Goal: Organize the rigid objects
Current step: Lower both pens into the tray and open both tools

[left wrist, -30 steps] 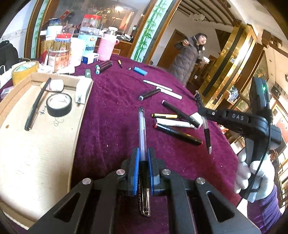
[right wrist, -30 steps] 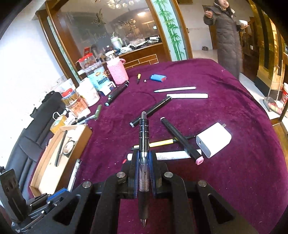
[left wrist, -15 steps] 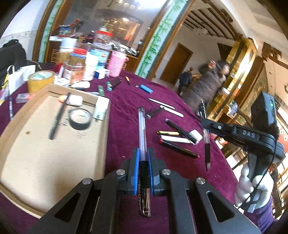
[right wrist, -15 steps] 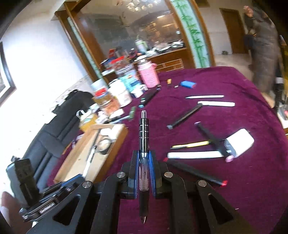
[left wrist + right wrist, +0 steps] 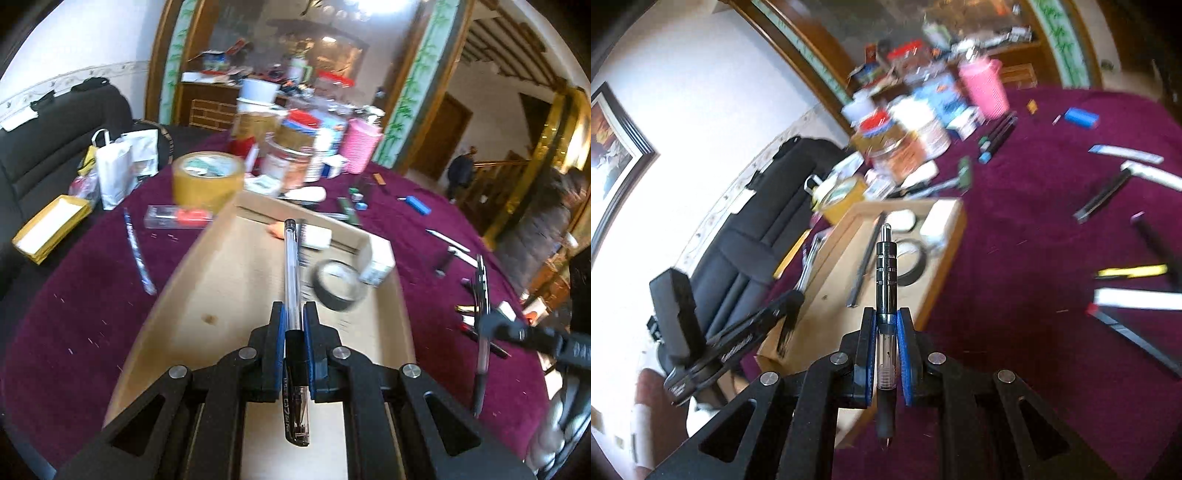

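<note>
Only the right wrist view shows the framed picture [image 5: 613,147] on the wall. The left hand-held gripper [image 5: 294,321] is clenched on a clear pen [image 5: 291,273] above the cardboard tray [image 5: 207,295]. The right hand-held gripper [image 5: 886,328] grasps a black pen [image 5: 886,273], over the tabletop [image 5: 1015,277] just beside the tray's edge.

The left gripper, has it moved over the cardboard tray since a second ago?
Yes. The left gripper, shut on a clear pen, has swung left from the purple cloth to above the cardboard tray.
</note>
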`<state>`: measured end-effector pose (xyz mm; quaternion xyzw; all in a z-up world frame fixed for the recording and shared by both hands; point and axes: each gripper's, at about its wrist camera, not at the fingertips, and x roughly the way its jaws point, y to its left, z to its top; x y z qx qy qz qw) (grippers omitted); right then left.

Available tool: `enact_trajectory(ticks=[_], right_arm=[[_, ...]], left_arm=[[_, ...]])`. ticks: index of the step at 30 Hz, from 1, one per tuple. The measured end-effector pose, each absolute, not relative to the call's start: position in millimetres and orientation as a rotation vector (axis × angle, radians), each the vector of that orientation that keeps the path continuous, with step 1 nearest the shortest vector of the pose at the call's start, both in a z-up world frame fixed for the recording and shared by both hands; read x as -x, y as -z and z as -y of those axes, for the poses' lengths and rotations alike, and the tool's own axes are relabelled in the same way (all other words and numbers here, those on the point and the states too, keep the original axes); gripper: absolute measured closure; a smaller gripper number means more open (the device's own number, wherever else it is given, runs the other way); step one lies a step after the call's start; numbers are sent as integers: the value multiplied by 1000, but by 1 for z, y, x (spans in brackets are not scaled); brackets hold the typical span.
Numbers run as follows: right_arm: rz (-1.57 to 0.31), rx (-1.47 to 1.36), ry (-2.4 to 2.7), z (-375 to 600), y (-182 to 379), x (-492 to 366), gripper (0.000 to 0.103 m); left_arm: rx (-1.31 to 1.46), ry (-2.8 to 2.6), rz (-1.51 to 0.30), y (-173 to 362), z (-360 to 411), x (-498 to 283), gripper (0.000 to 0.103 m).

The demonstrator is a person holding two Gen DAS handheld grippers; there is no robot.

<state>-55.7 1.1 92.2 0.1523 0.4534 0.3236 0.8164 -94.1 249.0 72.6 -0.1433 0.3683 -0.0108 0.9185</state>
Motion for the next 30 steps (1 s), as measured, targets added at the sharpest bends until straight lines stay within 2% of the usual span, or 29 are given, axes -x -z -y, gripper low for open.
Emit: enact_trajectory(ticks=[11, 19, 21, 23, 26, 30], right_arm=[[-1164, -351, -721, -81, -44, 4, 90], [-1205, -315, -683, -110, -30, -21, 90], [-1211, -307, -667, -115, -27, -27, 90], [-1216, -302, -651, -119, -24, -34, 90], [-1221, -290, -635, -122, -22, -40, 90], [-1210, -271, -591, -124, -23, -45, 89]], left_arm=[[261, 5, -973, -40, -274, 25, 94], [319, 19, -1008, -34, -282, 20, 93], [332, 25, -995, -37, -283, 24, 86], [346, 36, -969, -42, -285, 31, 68], [368, 51, -924, -52, -290, 44, 62], [412, 76, -850, -66, -298, 69, 47]])
